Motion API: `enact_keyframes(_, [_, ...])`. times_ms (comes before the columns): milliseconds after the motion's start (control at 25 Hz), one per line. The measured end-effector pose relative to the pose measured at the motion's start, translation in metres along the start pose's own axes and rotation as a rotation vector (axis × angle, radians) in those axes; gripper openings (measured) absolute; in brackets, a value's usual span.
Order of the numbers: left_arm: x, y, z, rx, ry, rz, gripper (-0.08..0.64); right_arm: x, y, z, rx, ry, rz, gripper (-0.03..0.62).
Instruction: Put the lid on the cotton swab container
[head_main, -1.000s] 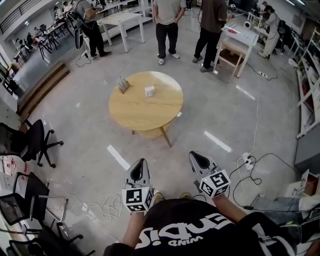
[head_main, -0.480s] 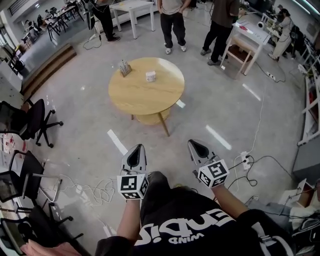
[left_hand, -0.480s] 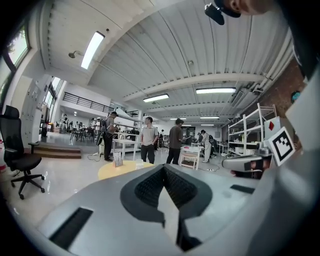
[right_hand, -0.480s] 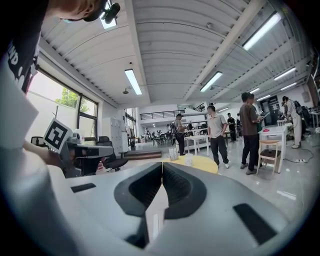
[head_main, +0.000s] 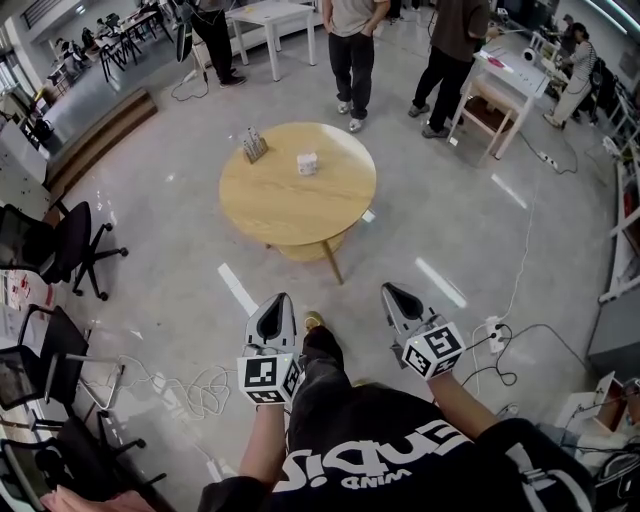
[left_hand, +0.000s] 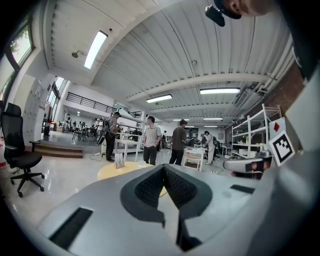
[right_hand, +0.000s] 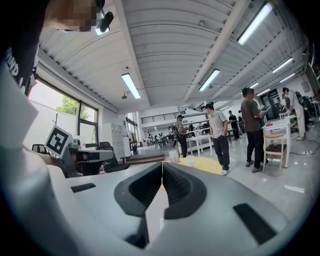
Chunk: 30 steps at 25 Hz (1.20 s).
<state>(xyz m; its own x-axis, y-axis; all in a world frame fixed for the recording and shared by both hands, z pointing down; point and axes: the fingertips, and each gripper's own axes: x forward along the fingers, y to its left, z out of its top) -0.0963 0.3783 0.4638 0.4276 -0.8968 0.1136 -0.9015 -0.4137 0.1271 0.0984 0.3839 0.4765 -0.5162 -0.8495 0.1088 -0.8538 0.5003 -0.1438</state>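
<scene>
Resting on round table (head_main: 298, 212), white container (head_main: 307, 163); grey floor (head_main: 455, 225)

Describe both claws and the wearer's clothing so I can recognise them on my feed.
The left claw and right claw match: pale grey wedge-shaped shells tapering to a tip, with black ribbed pads inside. Behind each sits a white cube printed with black square markers. The person wears a black T-shirt with white lettering.

Bright, even light from ceiling strip lights (left_hand: 95, 49), glare streaks on the glossy floor (head_main: 150, 250) at four o'clock, fisheye bending, black corners in both gripper views.
</scene>
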Motion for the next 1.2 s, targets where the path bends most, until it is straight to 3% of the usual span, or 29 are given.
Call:
enact_keyframes(680, [0.168,0.068,0.029,-0.006,0.025,-0.063,0.011,0.147,-0.081,0.020,0.051,0.035,0.012,0.003])
enact_keyframes(1200, [0.260,0.139,0.061,0.004,0.045,-0.126,0.011,0.262,-0.107,0.053,0.069,0.010,0.002,0.003])
